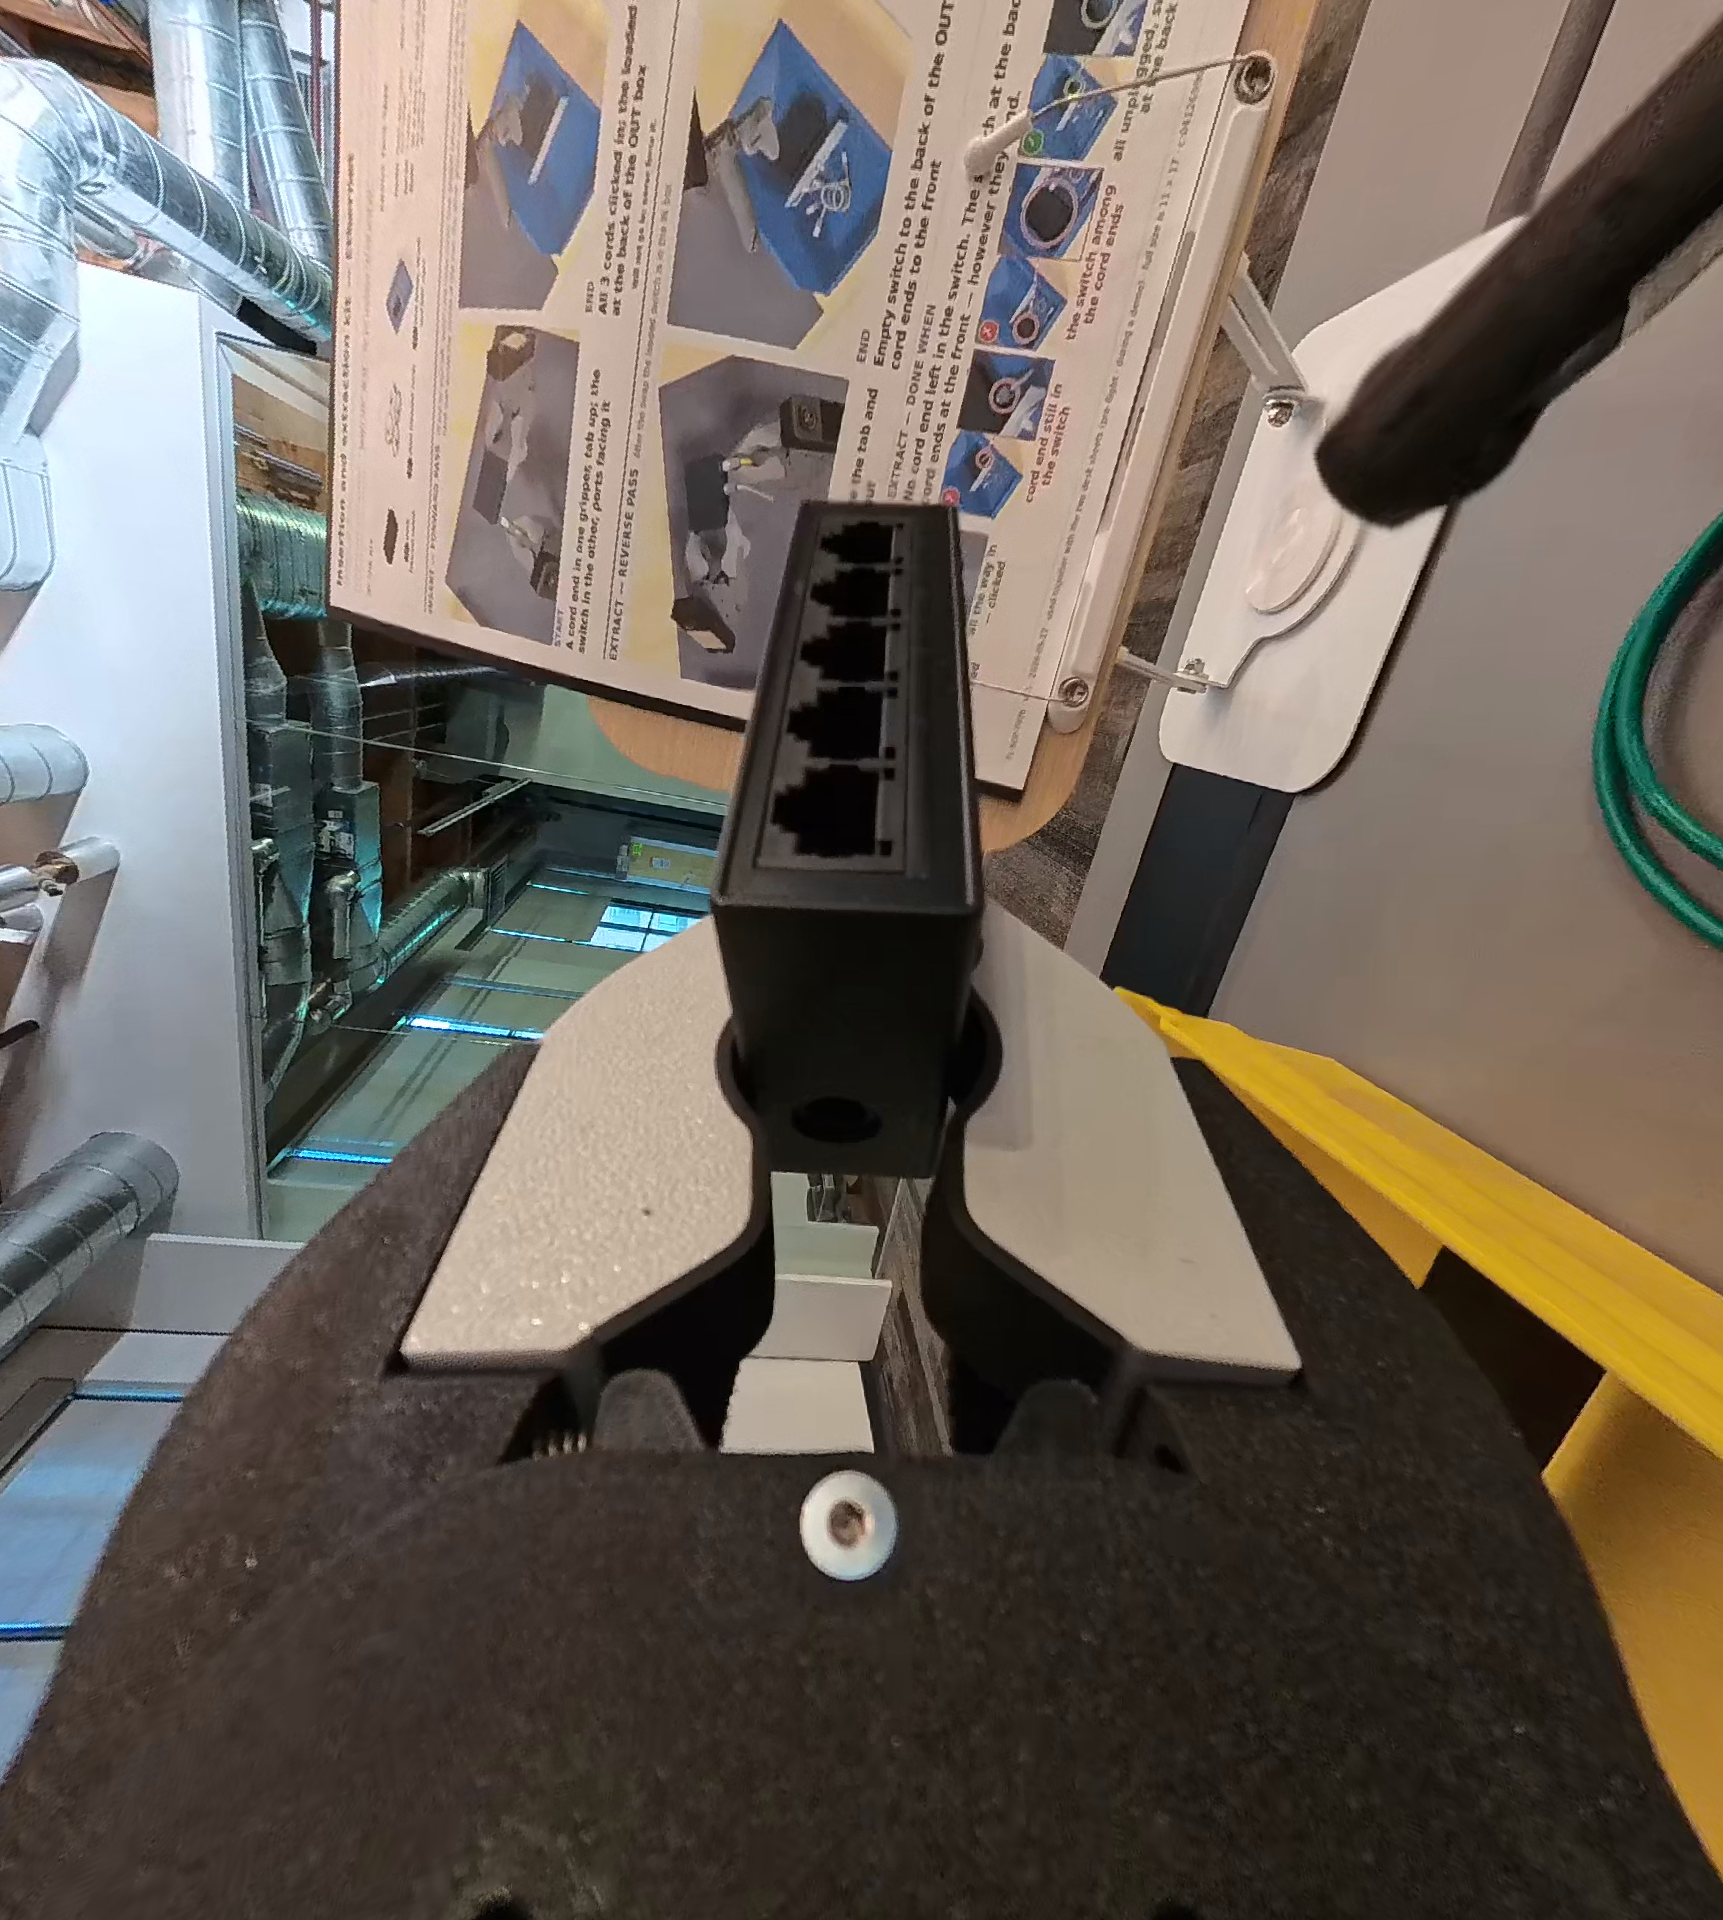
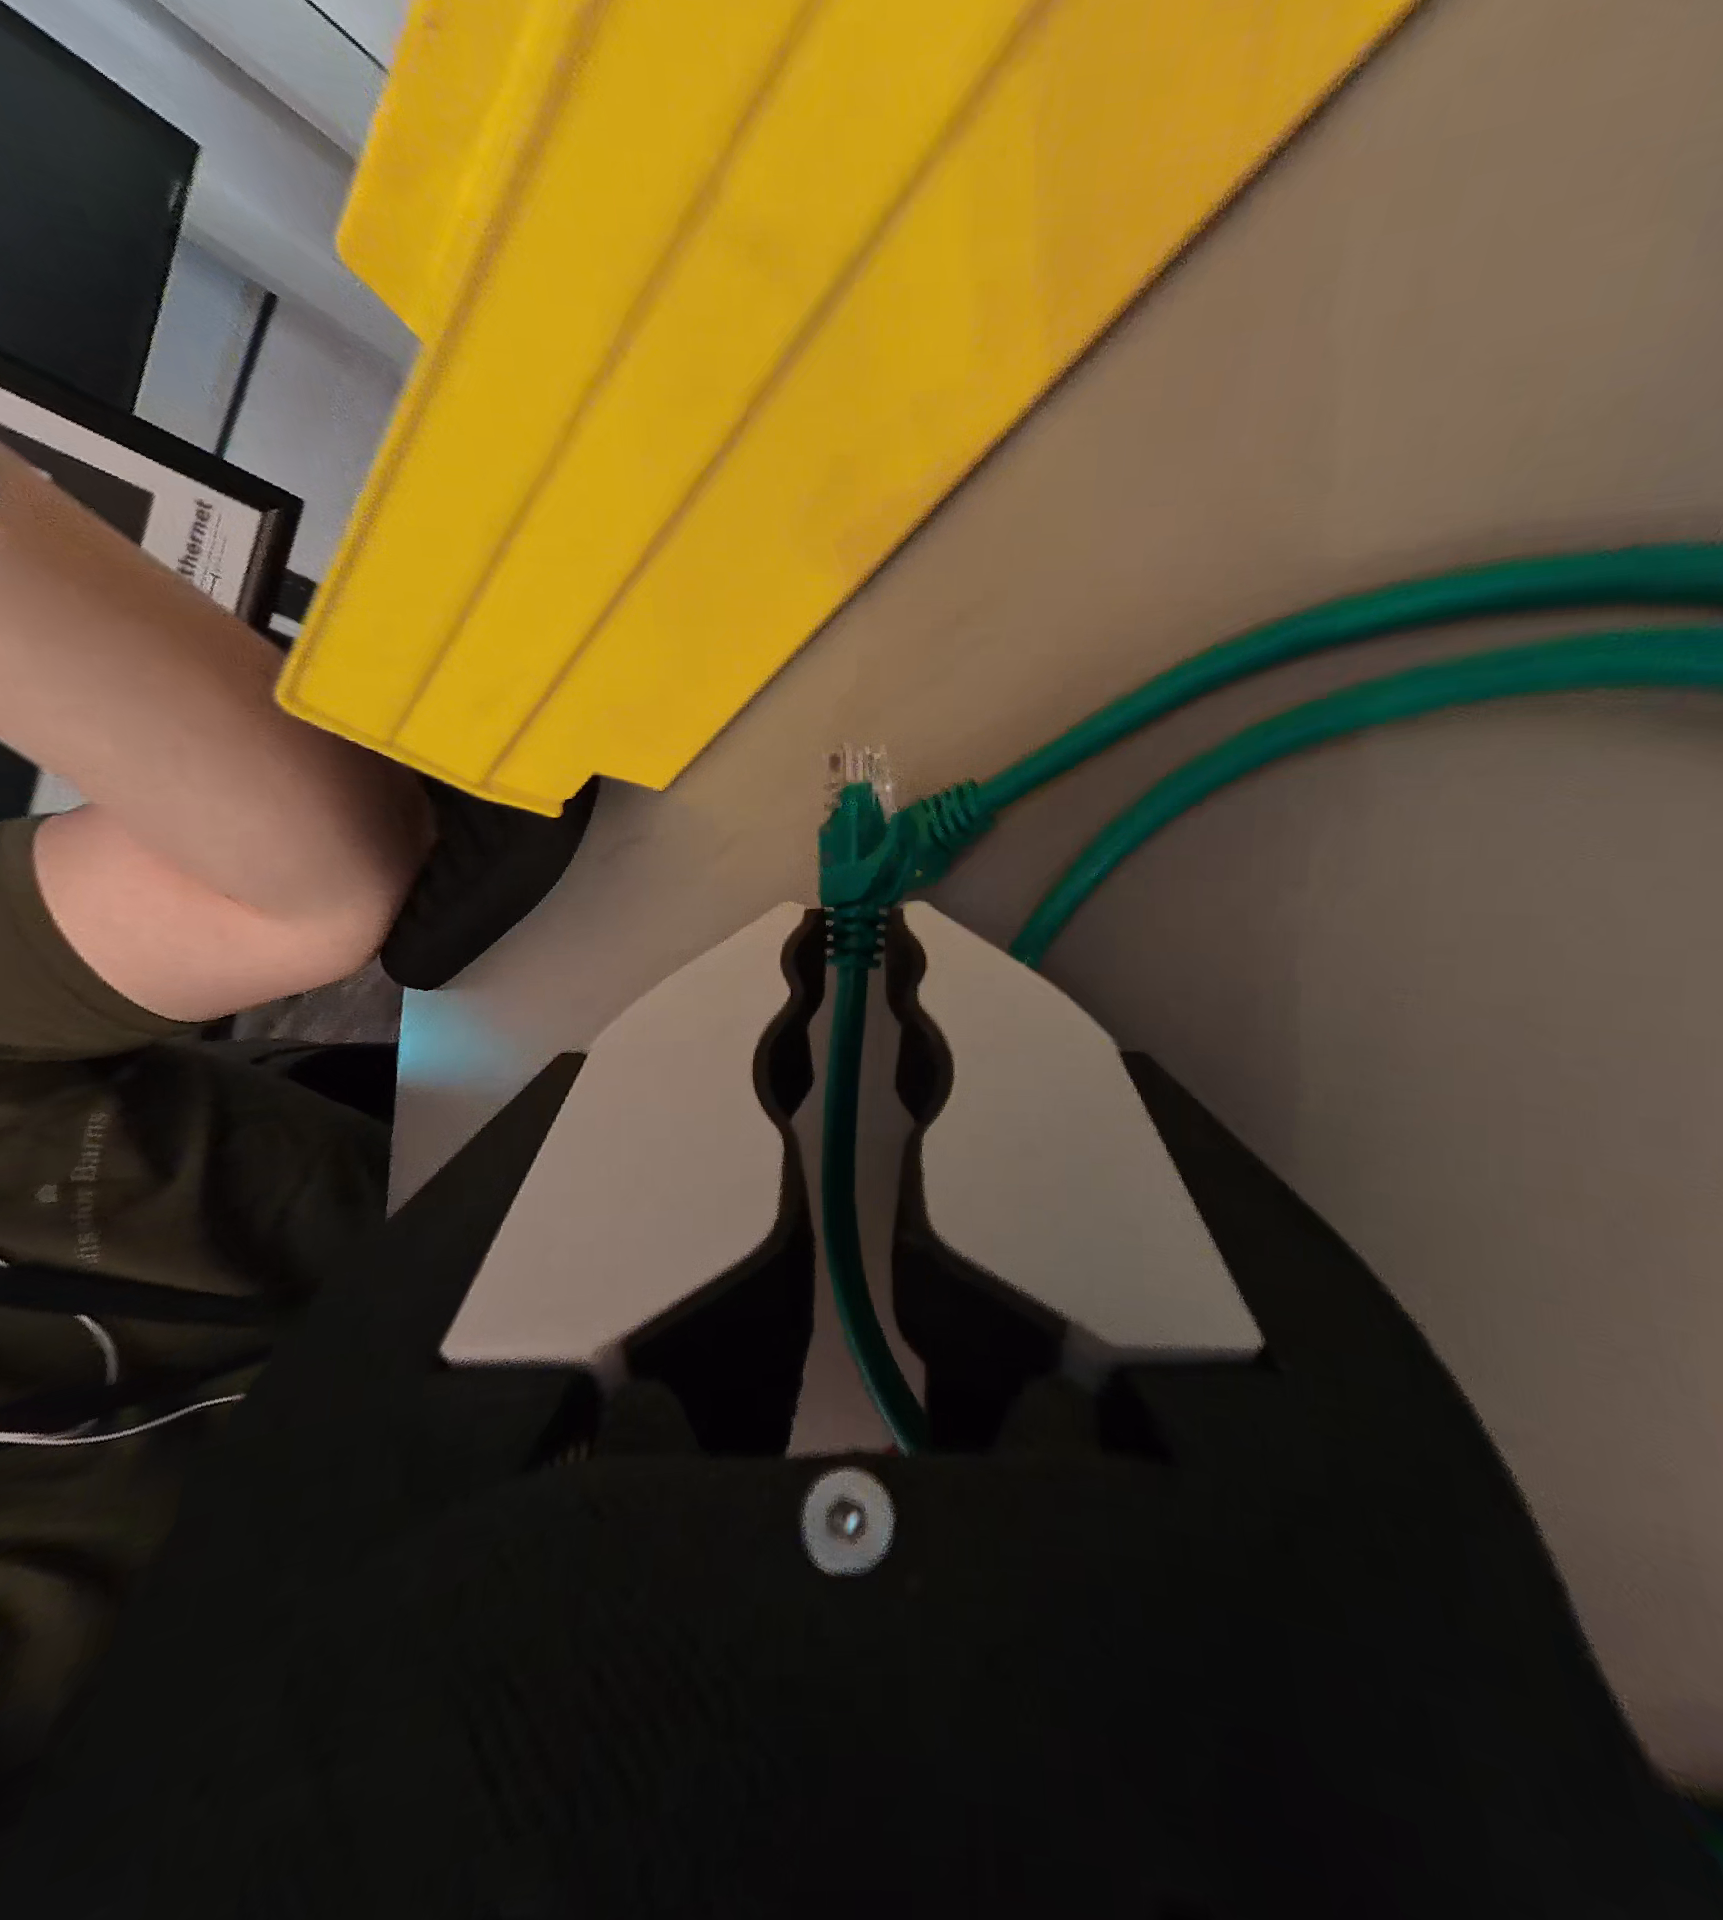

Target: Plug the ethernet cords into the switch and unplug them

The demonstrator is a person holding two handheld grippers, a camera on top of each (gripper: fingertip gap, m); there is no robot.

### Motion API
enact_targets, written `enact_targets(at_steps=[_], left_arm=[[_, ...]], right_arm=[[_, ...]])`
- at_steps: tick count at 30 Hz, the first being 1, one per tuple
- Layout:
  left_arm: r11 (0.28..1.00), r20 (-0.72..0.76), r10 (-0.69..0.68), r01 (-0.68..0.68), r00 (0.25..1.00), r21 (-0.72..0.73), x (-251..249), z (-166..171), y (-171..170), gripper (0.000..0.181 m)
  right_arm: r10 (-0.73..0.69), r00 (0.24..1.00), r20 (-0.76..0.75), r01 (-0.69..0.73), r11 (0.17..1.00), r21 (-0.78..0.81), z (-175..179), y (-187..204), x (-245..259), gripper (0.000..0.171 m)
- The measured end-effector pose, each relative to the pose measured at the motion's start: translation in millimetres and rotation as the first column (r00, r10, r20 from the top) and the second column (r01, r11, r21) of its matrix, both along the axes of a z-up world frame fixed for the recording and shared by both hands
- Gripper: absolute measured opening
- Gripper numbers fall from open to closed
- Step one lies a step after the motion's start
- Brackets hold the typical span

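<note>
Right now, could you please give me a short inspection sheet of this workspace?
Surface: grey table, mostly bare.
Job's things: black switch, five ports empty; green cord unplugged.
Clutter: yellow bin on table.
Grippers: left gripper shut on switch; right gripper shut on the cord behind its plug.
Cables: cord looped; second plug touching the held one.
Surroundings: instruction sheet, ducts.

One black network switch point(image 1: 852, 727) with five empty ports, one green ethernet cord point(image 2: 1356, 644), two clear plug ends point(image 2: 859, 774), one yellow bin point(image 2: 732, 364), one instruction poster point(image 1: 691, 312)
</note>
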State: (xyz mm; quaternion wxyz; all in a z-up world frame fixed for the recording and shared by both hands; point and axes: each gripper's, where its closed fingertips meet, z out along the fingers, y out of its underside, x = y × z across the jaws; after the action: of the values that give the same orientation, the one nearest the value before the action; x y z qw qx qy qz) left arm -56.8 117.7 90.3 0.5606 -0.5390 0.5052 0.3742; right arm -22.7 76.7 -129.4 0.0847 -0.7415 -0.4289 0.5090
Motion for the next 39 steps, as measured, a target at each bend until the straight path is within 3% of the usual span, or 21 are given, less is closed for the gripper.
enact_targets(at_steps=[5, 8, 10, 16, 21, 25, 28, 30, 34, 39], left_arm=[[1.000, 0.020, 0.016, -0.016, 1.000, 0.004, -10, 3, 2, 0.029], [1.000, 0.022, 0.018, -0.018, 1.000, 0.005, -11, 2, 3, 0.029], [1.000, 0.019, 0.015, -0.016, 1.000, 0.002, -10, 0, 4, 0.029], [0.999, 0.016, 0.033, -0.033, 0.999, -0.003, -14, -2, 7, 0.029], [0.999, 0.041, 0.053, -0.054, 0.998, 0.007, -25, 4, 7, 0.029], [0.999, 0.058, 0.053, -0.053, 0.997, 0.007, -28, 6, 6, 0.029], [0.999, 0.076, 0.050, -0.051, 0.996, 0.008, -32, 8, 6, 0.029], [0.999, 0.089, 0.050, -0.051, 0.995, 0.014, -34, 11, 5, 0.029], [0.999, 0.110, 0.039, -0.043, 0.993, 0.028, -36, 17, 1, 0.029], [0.999, 0.126, 0.020, -0.026, 0.992, 0.043, -34, 23, -4, 0.029]], right_arm=[[-0.044, 0.993, -0.109, 0.071, 0.962, 0.262, 52, 13, 13, 0.012], [-0.123, 0.987, -0.101, 0.157, 0.839, 0.520, 91, 27, 31, 0.011], [-0.134, 0.976, -0.173, 0.214, 0.751, 0.625, 129, 23, 38, 0.011], [-0.379, 0.920, -0.097, 0.250, 0.380, 0.890, 176, 42, 95, 0.011], [-0.539, 0.830, -0.144, 0.185, 0.023, 0.982, 204, 59, 129, 0.011], [-0.568, 0.816, 0.104, -0.098, 0.040, 0.994, 140, 51, 112, 0.011], [-0.550, 0.791, 0.269, -0.311, 0.017, 0.950, 83, 22, 102, 0.012], [-0.477, 0.808, 0.346, -0.354, 0.077, 0.932, 47, -13, 90, 0.012], [-0.410, 0.813, 0.413, -0.410, 0.101, 0.907, 9, -73, 74, 0.011], [-0.403, 0.824, 0.399, -0.329, 0.234, 0.915, -15, -92, 72, 0.012]])
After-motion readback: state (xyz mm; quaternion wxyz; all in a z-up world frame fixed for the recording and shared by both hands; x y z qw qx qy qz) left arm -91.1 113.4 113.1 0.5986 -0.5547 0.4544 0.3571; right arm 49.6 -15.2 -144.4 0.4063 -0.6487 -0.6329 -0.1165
